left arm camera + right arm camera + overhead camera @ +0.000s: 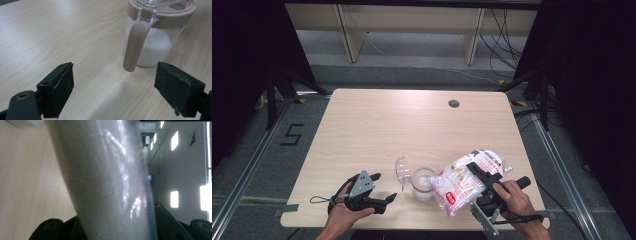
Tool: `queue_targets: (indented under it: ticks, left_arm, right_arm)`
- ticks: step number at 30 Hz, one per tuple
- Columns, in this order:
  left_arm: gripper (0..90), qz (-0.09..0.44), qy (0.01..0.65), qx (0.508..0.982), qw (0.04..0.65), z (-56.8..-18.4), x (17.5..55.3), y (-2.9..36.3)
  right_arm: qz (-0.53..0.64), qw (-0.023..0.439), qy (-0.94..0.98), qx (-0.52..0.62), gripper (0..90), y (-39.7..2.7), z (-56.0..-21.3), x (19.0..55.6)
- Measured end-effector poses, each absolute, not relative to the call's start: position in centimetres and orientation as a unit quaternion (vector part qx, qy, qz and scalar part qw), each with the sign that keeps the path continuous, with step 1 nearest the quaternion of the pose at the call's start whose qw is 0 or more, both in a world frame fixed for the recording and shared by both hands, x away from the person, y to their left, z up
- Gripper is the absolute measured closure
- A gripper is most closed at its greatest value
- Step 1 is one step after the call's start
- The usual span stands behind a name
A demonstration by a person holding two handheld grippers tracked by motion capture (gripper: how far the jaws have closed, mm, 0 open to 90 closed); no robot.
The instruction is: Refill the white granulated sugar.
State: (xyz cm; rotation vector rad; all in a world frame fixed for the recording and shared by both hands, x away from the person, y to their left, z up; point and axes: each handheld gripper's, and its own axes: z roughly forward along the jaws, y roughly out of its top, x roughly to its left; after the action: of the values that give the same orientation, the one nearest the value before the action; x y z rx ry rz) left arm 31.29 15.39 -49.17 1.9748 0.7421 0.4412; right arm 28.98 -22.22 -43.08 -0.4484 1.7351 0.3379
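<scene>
Pale wood table (377, 130), bare over most of its top. Clear plastic bag (464, 181) of white grains, red print, held tilted at near right edge, its low end at the mouth of the jar (423, 184). Right gripper (482, 186) clamped on the bag; grains press against its camera. Jar stands near front centre, partly filled, hinged lid (402, 171) up. Left gripper (377, 187) jaws spread wide, nothing between, just beside jar.

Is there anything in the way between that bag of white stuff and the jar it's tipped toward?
Nothing visible blocks it. The bag, clamped in the right gripper, leans right against the jar. The jar's clear lid is flipped open to the far left side, away from the bag. The left gripper waits open on the jar's other side.
</scene>
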Motion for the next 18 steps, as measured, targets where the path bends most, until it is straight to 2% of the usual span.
queue_targets:
  ticks: [11, 15, 18]
  left_arm:
    - [15.4, 0.180, 0.304, 0.807, 0.474, -49.2, 31.3, 15.4]
    - [15.4, 0.180, 0.303, 0.807, 0.474, -49.1, 31.3, 15.4]
    - [15.4, 0.180, 0.303, 0.807, 0.474, -49.2, 31.3, 15.4]
  right_arm:
    - [0.222, 0.575, 0.776, -0.131, 75.1, -23.3, -43.9, 29.7]
    - [0.219, 0.571, 0.773, -0.169, 75.3, -23.3, -43.6, 30.2]
    - [0.231, 0.564, 0.781, -0.140, 75.3, -23.4, -44.0, 30.0]
